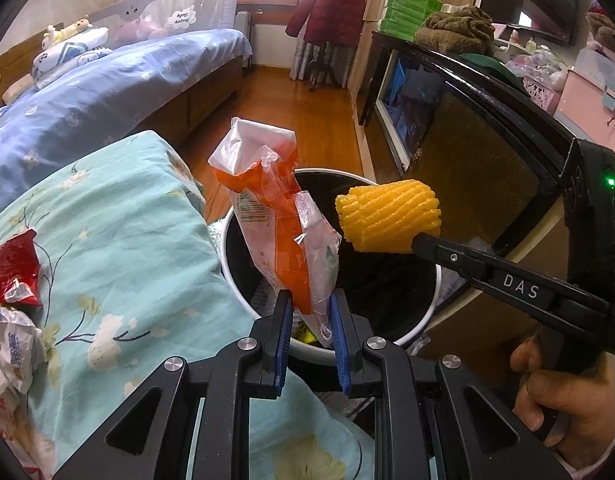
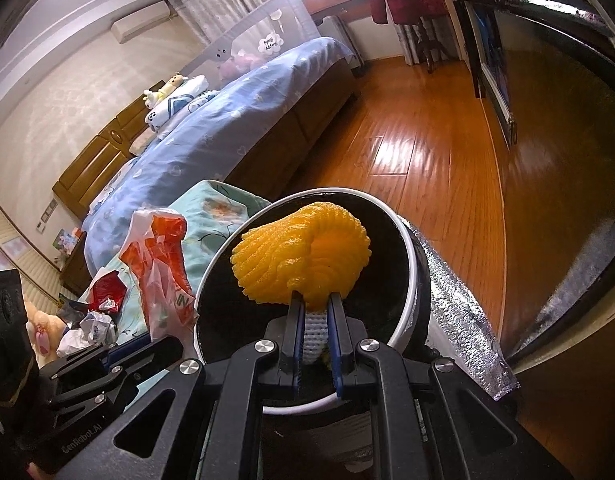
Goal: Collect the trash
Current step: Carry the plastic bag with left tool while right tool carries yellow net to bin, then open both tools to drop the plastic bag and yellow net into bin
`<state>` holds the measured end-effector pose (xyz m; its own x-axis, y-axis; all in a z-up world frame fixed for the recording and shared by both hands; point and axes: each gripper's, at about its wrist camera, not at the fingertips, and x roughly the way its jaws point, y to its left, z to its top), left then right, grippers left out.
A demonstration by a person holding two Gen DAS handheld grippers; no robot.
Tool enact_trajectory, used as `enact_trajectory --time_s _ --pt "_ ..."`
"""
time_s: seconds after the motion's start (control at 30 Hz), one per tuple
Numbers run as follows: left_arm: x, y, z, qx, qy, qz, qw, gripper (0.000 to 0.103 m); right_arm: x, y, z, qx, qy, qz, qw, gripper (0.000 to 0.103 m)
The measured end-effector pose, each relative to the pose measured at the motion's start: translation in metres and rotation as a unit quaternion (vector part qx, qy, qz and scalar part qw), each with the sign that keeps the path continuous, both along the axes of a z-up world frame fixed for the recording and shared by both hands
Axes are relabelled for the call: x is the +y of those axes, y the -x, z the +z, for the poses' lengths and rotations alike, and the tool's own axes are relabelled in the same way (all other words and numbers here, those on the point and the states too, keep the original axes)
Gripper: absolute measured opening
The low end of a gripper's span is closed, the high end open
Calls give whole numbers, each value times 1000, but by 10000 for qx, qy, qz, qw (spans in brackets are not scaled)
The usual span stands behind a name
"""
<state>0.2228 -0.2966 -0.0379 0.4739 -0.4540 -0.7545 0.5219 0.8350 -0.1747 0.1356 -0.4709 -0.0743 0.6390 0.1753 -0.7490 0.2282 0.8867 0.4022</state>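
The left hand-held gripper (image 1: 310, 312) is pinching the lower end of an orange and clear plastic bag (image 1: 275, 216) between its blue pads (image 1: 337, 332), and the bag is standing up above the near rim of the bin (image 1: 243, 300). The right hand-held gripper (image 2: 314, 316) is gripping a yellow foam net (image 2: 303, 266) with its jaws narrow around the net's lower edge; a white piece of the same kind of net (image 2: 315, 336) is showing between the fingers. In the left view this gripper (image 1: 417, 240) is coming in from the right and is holding the yellow net (image 1: 387, 216) over the bin's dark opening. A hand (image 1: 563, 400) is gripping its handle.

The bin is round, with a white rim and a black inside, and it is standing on the floor just beside a bed with a light green flowered cover (image 1: 119, 240). On this cover, to the left, a red wrapper (image 1: 13, 272) and a crumpled white wrapper (image 1: 15, 344) are lying close together. A silver foil sheet (image 2: 463, 312) is lying against the bin's right side.

Further out, the wooden floor (image 2: 427, 152) is shining with window light. A second bed with a blue cover (image 1: 107, 92) is standing along the left wall, with pillows and soft toys at its head. A dark red coat (image 1: 327, 8) is hanging near the window, and a black cabinet (image 1: 467, 140) is running along the right side.
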Motion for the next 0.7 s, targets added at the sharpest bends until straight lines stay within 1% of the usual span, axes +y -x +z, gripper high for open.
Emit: enact_trajectory --time_s 0.07,0.1,0.13,0.17,0.2,0.23,0.27,0.3,0.33,0.43,0.47,0.5,0.53,0.6,0.7 --pt "-2 0 0 6 -4 -5 10000 19 -1 -2 0 19 3 2 10000 12" --pt "-3 0 1 9 1 -4 10000 20 -2 -2 0 23 -1 -6 10000 16" --pt "-3 1 1 0 -1 4 10000 21 -3 -2 0 29 -11 -31 10000 16" --pt "-2 2 2 -25 -7 23 10000 22 -4 -3 -1 34 -41 -56 10000 20" --pt "-2 3 2 -43 -13 37 10000 25 -4 -2 -2 53 -63 -73 9999 27" --pt "-1 5 2 -53 -17 53 10000 31 -4 -2 -2 60 -84 -85 9999 31" --pt "0 6 2 -66 -11 65 10000 35 -4 -1 -3 56 -96 -92 9999 38" --pt "1 7 2 -81 -16 91 9999 43 -3 0 -2 44 -108 -88 9999 45" --pt "3 10 2 -99 -19 135 9999 50 -2 1 -2 23 -122 -70 9999 48" --pt "11 16 0 -93 6 217 9997 54 1 3 1 -19 -118 -31 9999 63" --pt "15 20 -1 -80 25 263 9996 55 4 5 3 -44 -108 -28 9999 73" --pt "19 22 -1 -67 25 325 9994 60 5 6 4 -80 -104 -22 9999 81" --pt "24 25 -2 -62 36 394 9992 63 8 8 6 -121 -96 -19 9999 82" --pt "35 34 -2 -65 101 494 9987 63 15 12 9 -182 -93 21 9998 87" --pt "50 49 -4 -88 51 671 9977 67 24 16 11 -231 -141 84 9996 89"
